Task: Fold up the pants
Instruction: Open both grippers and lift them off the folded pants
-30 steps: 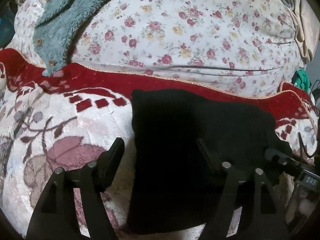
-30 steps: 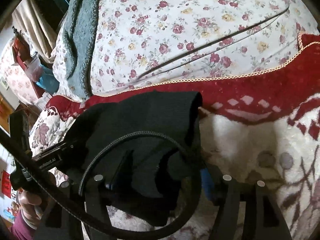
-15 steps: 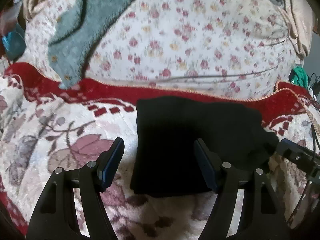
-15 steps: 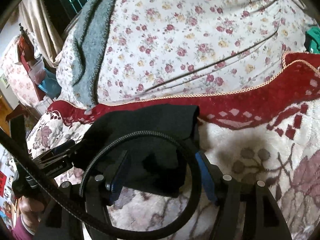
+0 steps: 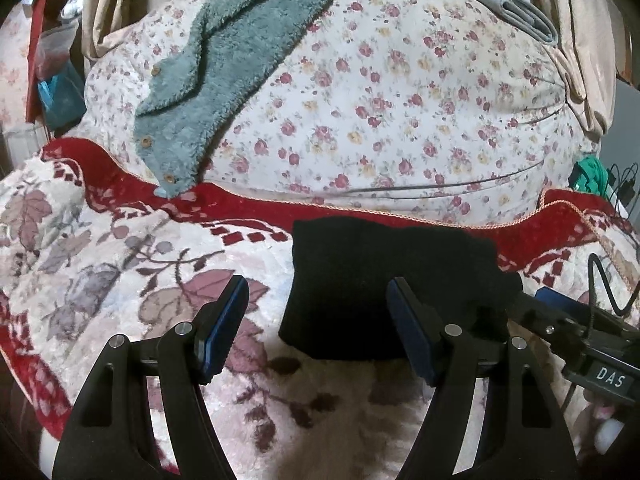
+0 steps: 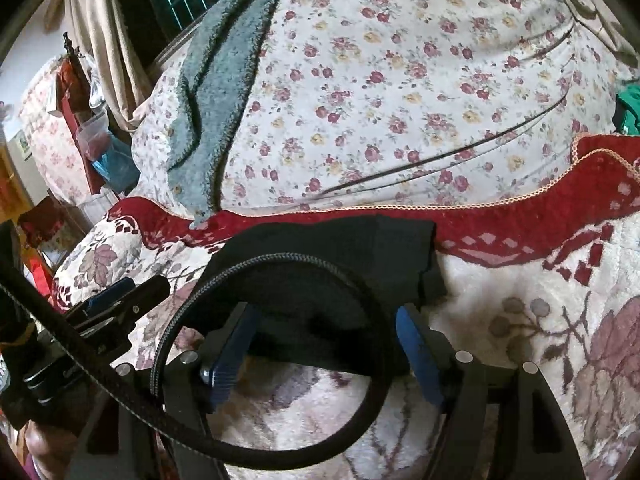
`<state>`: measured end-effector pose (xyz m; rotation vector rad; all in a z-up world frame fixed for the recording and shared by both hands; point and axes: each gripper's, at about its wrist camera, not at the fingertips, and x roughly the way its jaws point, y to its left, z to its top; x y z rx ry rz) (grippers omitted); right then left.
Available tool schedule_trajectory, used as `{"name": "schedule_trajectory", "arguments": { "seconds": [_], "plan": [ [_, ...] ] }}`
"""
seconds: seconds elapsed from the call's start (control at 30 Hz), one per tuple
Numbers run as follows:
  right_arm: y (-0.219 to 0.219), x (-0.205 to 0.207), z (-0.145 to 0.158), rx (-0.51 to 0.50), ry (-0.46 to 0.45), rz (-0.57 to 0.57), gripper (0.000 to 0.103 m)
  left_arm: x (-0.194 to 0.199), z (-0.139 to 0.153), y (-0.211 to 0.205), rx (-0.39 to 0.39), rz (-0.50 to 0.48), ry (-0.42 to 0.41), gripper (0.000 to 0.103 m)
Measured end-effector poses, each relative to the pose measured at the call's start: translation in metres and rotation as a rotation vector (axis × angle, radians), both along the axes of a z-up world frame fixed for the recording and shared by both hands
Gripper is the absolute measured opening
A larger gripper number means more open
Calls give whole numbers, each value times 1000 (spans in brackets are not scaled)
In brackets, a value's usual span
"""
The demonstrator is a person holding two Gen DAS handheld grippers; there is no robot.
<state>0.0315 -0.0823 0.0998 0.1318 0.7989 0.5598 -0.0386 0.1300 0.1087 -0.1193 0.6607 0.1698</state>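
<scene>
Both pairs of black fingers with blue pads are standing spread wide, and nothing is sitting pinched between them. On the left gripper one blue pad is hanging over the plush cream-and-red floral blanket, while the other is showing in front of the folded black pants without pressing on them. The right gripper has just been opening its jaws; the near edge of the pants is lying beyond and between its pads, untouched as far as the view shows, and a braided black cable loop is curving across the front of it.

The pants are lying as a compact, roughly rectangular dark bundle on the blanket, flat, with the layers stacked. Its far edge is reaching onto the blanket's red border band, just short of the white quilt with small red roses that is rising behind. In the left wrist view the left and near edges are looking straight, while the right-hand side is stepping out unevenly. The fabric is so dark that folds and seams are not showing.

Open blanket is stretching wide to the left of the bundle and in front of it. A fuzzy teal garment with small buttons is draping down the quilt, well apart from the pants. To the right, the blanket's corded edge is running close by.
</scene>
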Motion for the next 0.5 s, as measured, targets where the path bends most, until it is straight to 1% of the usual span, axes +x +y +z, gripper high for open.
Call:
{"name": "schedule_trajectory", "arguments": {
  "seconds": [0.03, 0.1, 0.33, 0.5],
  "plan": [
    [1, -2, 0, 1, -2, 0, 71, -3, 2, -3, 20, 2, -6, 72],
    [3, -5, 1, 2, -8, 1, 71, -7, 3, -6, 36, 0, -13, 72],
    [2, -11, 5, 1, -30, -10, 74, -14, 6, -13, 37, -8, -3, 72],
    [0, -11, 6, 5, -28, -12, 74, -16, 8, -16, 35, -8, -3, 72]
  ]
}}
